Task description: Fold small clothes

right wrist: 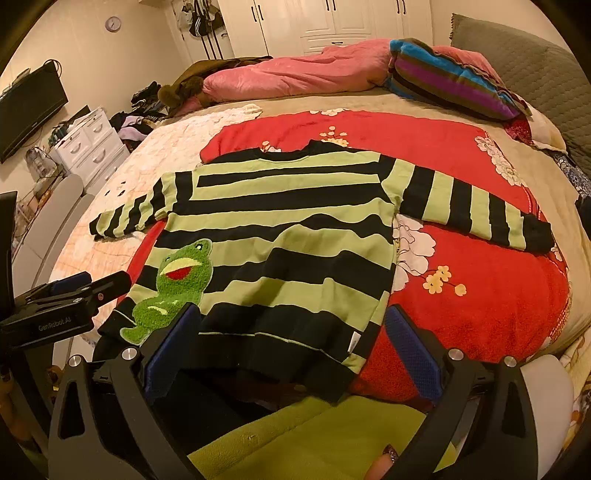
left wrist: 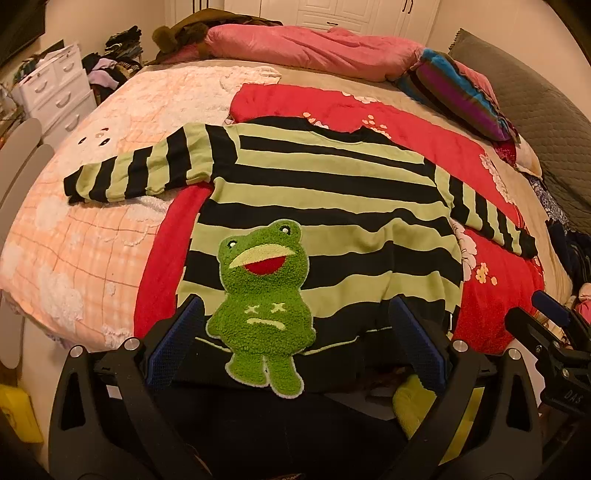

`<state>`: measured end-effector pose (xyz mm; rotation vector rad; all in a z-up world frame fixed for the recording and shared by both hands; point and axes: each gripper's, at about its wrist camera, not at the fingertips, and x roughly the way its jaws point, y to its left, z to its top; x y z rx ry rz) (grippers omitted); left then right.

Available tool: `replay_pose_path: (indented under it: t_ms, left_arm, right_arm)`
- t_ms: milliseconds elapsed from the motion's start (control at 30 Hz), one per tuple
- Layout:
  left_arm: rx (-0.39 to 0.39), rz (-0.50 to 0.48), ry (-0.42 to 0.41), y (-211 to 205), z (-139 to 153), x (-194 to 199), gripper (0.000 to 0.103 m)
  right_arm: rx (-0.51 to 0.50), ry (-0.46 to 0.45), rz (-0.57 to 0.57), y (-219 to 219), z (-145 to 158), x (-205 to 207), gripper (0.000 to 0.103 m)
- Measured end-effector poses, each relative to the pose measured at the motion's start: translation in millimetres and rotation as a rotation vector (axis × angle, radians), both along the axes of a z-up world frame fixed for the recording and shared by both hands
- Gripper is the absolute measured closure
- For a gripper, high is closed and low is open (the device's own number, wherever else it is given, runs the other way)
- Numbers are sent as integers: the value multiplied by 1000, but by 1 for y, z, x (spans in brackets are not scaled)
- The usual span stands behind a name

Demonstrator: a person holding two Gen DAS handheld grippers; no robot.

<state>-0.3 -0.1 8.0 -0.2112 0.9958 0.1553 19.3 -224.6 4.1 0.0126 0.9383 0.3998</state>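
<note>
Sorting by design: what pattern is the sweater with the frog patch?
Light green and black stripes on the sweater; clearest in the right wrist view.

My view of the sweater's (left wrist: 332,206) bottom hem blocked by my left gripper (left wrist: 295,343), frog patch (right wrist: 173,284) half covered in my right view, wall clock (right wrist: 113,23) too small to read

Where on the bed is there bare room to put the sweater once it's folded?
Free: the pink checked quilt left of the striped sweater, below its left sleeve, and the red floral blanket under the right sleeve. Crowded: the far end, with the pink duvet and striped pillow.
</note>
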Motion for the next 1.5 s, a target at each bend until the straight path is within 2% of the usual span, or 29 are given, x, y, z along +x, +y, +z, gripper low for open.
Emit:
replay_pose_path:
  t_ms: [1200, 1500]
  left_arm:
    - [13, -1, -3, 3, 2, 2, 9]
    - [29, 26, -21, 9, 5, 22, 9]
  right_arm:
    - [19, -1, -1, -5, -3, 2, 4]
    - [19, -56, -19, -7, 0, 18, 4]
